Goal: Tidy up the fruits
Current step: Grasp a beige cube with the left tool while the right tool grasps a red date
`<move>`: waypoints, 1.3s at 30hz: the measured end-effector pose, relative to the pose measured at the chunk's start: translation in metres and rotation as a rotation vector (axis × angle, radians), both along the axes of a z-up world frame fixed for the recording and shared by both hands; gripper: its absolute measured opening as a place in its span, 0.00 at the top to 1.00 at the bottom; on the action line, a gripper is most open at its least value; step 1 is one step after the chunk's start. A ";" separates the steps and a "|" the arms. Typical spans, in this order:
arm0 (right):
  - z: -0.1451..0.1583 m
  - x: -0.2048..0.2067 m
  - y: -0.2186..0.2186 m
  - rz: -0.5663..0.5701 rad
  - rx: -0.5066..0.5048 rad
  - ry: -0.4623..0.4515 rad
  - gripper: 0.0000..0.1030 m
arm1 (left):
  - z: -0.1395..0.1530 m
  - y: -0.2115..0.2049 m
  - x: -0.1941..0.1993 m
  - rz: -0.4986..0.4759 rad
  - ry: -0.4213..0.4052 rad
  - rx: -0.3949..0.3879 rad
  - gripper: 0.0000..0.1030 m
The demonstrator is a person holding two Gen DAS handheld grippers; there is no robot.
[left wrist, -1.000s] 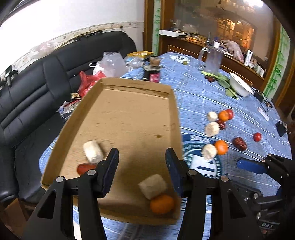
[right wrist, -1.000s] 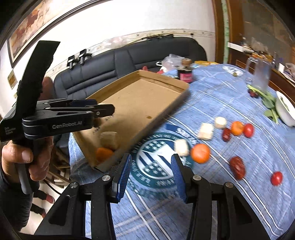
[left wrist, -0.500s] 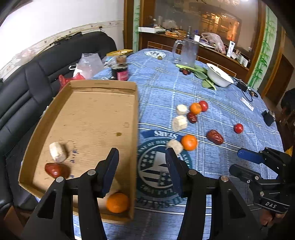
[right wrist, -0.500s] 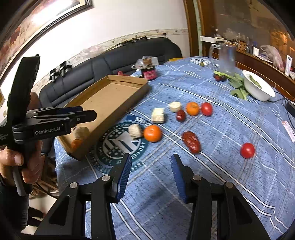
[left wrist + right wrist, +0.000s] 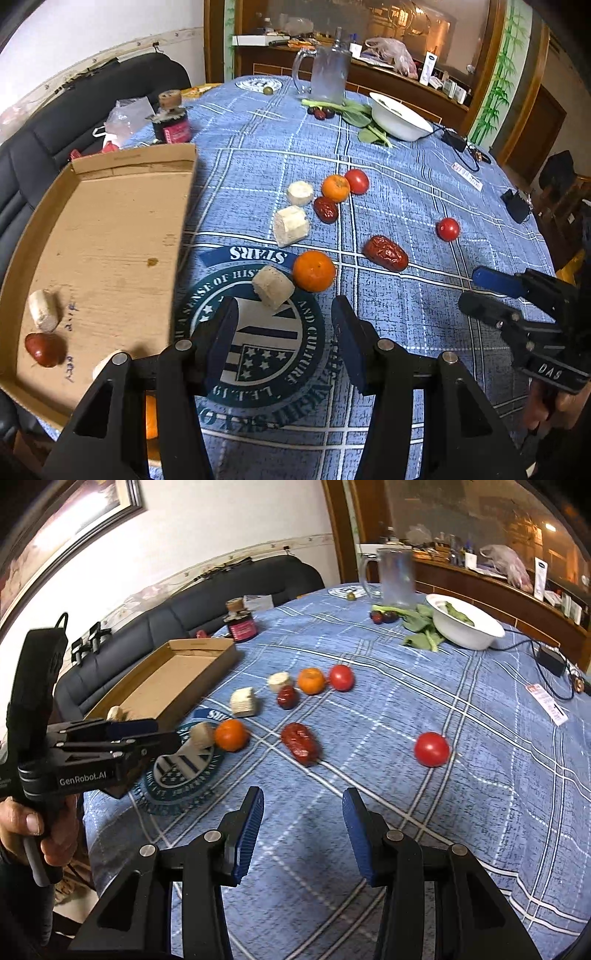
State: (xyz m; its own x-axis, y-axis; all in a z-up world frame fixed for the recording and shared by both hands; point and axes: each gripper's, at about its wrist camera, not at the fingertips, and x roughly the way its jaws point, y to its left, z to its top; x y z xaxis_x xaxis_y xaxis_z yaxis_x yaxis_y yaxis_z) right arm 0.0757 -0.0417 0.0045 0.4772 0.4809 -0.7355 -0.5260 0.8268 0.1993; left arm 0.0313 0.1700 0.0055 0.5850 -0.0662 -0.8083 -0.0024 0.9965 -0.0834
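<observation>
Several fruits were loose on the blue-clothed desk [image 5: 424, 177], a few already in the cardboard tray [image 5: 110, 229] on its left. Left gripper [image 5: 282, 339] pointed steeply down, jaws apart and empty, with the pale chunk [image 5: 272, 286] and orange [image 5: 314, 270] just ahead. I'd line up on one piece only, so the jaws don't knock its neighbour. Right gripper [image 5: 301, 834] hung tilted down too, jaws apart, empty, short of the red date [image 5: 300, 744].

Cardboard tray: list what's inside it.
In the tray: a pale chunk, a red fruit, plus another pale piece and an orange mostly hidden behind the left gripper. That near corner is otherwise covered.
</observation>
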 end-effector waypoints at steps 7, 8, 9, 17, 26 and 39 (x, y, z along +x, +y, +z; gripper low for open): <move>-0.012 0.027 0.025 0.051 -0.018 0.010 0.56 | -0.017 -0.002 0.020 -0.015 0.045 0.015 0.51; -0.015 0.030 0.030 0.059 -0.025 0.010 0.56 | -0.020 -0.001 0.024 -0.017 0.055 0.014 0.51; -0.018 0.034 0.037 0.068 -0.039 0.010 0.56 | -0.023 0.000 0.026 -0.020 0.064 0.019 0.51; -0.040 0.061 0.066 0.083 -0.116 0.012 0.62 | -0.036 0.004 0.039 -0.056 0.083 0.016 0.51; -0.038 0.062 0.065 0.062 -0.107 -0.003 0.74 | -0.039 0.002 0.042 -0.091 0.069 0.021 0.72; -0.004 0.032 0.038 0.004 -0.071 -0.046 0.74 | -0.013 -0.009 0.022 -0.085 0.004 0.014 0.72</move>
